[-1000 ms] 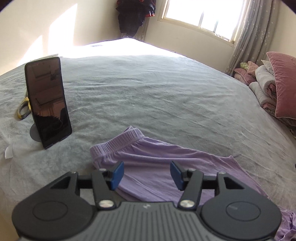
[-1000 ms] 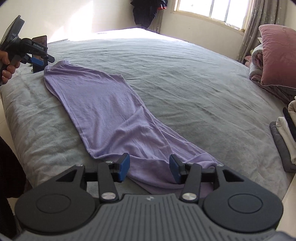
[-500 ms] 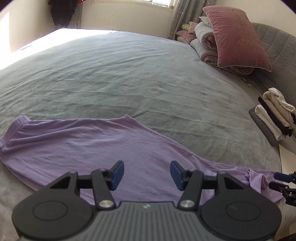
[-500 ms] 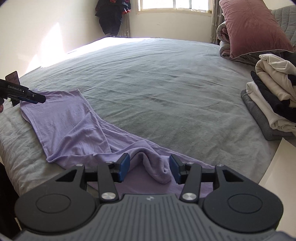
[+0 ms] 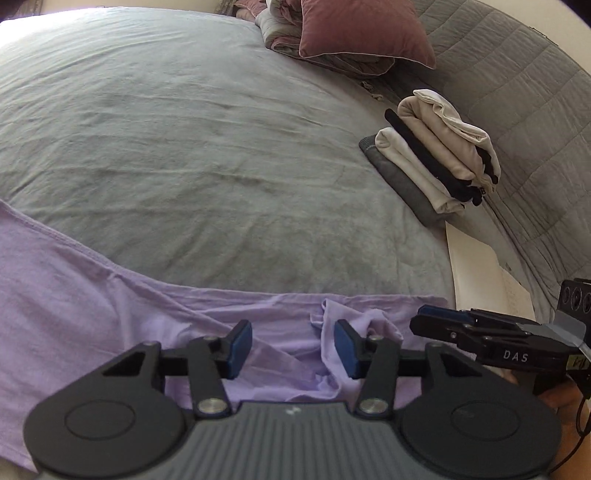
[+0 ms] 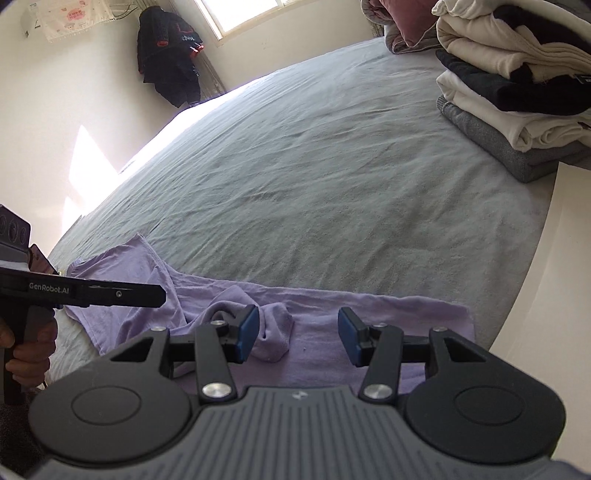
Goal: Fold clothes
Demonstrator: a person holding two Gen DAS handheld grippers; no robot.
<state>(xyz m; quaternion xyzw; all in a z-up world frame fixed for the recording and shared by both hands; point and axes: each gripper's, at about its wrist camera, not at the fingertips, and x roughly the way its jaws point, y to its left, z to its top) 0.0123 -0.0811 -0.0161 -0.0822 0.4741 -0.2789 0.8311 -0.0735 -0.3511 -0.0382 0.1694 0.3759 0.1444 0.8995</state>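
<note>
1. Two grippers sit close together over the near end of one lilac garment (image 5: 110, 295), which lies stretched along the near edge of the grey bed (image 5: 184, 147). That flat, lengthwise spread looks like preparation for a fold.
2. The left gripper (image 5: 293, 345) has its blue pads apart and is closing. A raised wrinkle of the lilac fabric stands between the pads, nearer the right-hand one, but I cannot tell that either pad presses on it yet.
3. The right gripper (image 6: 298, 336) also stands with its pads apart. A small hump of the same cloth sits just inside its left-hand pad, with flat fabric under the rest of the gap; nothing appears pinched.
4. Both grippers point steeply down at the bunched end. My judgement is that this end is about to be picked up at two points so it can be carried over the rest.
5. A stack of folded clothes (image 5: 436, 162) rests at the far right of the bed, well apart from the lilac piece. It likely marks where finished items go.
6. A maroon pillow (image 5: 354, 33) and rolled bedding sit at the head of the bed, leaving the middle free for folding.
</note>
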